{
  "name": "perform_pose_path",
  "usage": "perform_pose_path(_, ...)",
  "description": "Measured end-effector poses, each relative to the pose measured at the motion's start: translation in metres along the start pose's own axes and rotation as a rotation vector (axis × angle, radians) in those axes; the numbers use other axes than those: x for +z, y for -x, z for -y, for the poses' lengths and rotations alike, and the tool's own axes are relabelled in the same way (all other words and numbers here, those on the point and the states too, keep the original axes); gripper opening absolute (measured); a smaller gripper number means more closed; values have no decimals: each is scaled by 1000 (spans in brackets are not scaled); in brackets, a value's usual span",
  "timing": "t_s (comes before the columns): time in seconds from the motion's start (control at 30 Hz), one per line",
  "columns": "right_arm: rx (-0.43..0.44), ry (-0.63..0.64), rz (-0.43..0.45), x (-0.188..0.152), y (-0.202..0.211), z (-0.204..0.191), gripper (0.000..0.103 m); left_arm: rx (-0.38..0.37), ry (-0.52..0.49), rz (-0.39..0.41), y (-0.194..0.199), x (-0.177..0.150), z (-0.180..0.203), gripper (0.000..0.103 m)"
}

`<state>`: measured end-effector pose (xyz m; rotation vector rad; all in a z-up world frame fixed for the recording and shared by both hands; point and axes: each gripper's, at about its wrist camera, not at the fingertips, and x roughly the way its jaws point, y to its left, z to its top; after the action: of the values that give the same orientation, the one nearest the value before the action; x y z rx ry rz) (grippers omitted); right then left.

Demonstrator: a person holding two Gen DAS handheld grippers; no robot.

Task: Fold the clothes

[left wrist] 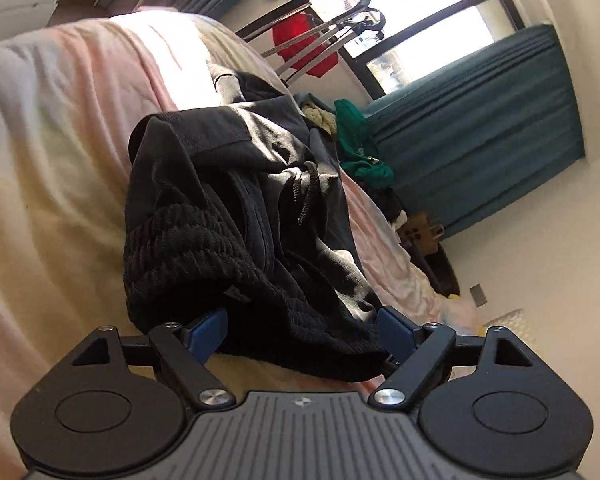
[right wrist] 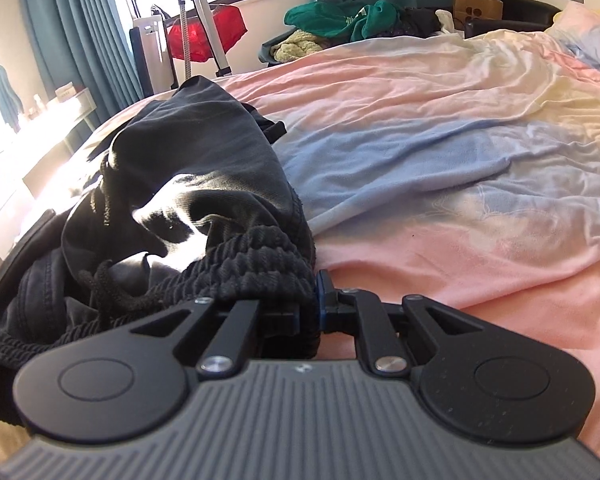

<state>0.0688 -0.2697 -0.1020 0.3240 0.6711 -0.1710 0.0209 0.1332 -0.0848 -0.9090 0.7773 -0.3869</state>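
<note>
A crumpled pair of black shorts (left wrist: 228, 216) with a ribbed elastic waistband and a drawstring lies on the pastel bedspread (left wrist: 60, 128). My left gripper (left wrist: 300, 326) is open, its blue pads (left wrist: 210, 330) standing either side of the waistband's bunched edge, which lies between them. In the right wrist view the same shorts (right wrist: 196, 176) lie at the left of the bed (right wrist: 440, 152). My right gripper (right wrist: 310, 308) is shut on the ribbed waistband (right wrist: 260, 264), which is pinched between the fingers.
A pile of green and other clothes (right wrist: 340, 16) sits beyond the bed's far edge, beside a paper bag (right wrist: 476, 2). A red item hangs on a stand (right wrist: 208, 34) by the window. Teal curtains (left wrist: 480, 128) hang by the window. A desk (right wrist: 40, 128) stands at left.
</note>
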Motion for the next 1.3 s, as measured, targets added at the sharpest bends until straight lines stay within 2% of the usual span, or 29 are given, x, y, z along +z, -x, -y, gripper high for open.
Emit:
perform_pose_path(0.07, 4, -7, -3, 0, 0, 1, 11, 10, 115, 12, -11, 7, -16, 84)
perform_pose_path(0.2, -5, 19, -4, -3, -1, -4, 12, 5, 300, 86, -23, 19, -42, 85)
perform_pose_path(0.27, -14, 48, -1, -5, -1, -7, 13, 27, 348, 110, -29, 23, -51, 85)
perform_pose_path(0.33, -24, 85, 5, -7, -2, -12, 13, 87, 353, 132, -36, 26, -56, 83)
perform_pose_path(0.43, -37, 137, 14, -9, -2, -18, 12, 127, 368, 196, -39, 30, -60, 69)
perform_pose_path(0.47, -34, 141, 20, -10, -1, -18, 12, 120, 393, 221, -38, 30, -62, 67)
perform_pose_path(0.57, -26, 126, 33, -9, 2, -16, 12, 97, 447, 269, -34, 26, -65, 68)
perform_pose_path(0.67, -26, 113, 31, -8, 3, -15, 12, 88, 447, 245, -30, 18, -62, 70)
perform_pose_path(0.73, -30, 112, 31, -9, 3, -16, 12, 36, 496, 228, -28, 9, -63, 71)
perform_pose_path(0.83, -37, 117, 33, -9, 4, -18, 12, 5, 490, 216, -26, 3, -61, 78)
perform_pose_path(0.93, -38, 121, 33, -10, 4, -19, 12, -72, 555, 175, -32, 3, -65, 78)
perform_pose_path(1.07, -35, 116, 32, -10, 5, -18, 12, -112, 557, 226, -30, 9, -67, 78)
perform_pose_path(1.2, -23, 94, 35, -9, 6, -16, 12, -148, 656, 279, -17, 8, -85, 77)
perform_pose_path(1.3, -2, 61, 33, -8, 6, -13, 12, -156, 663, 267, -17, 9, -90, 75)
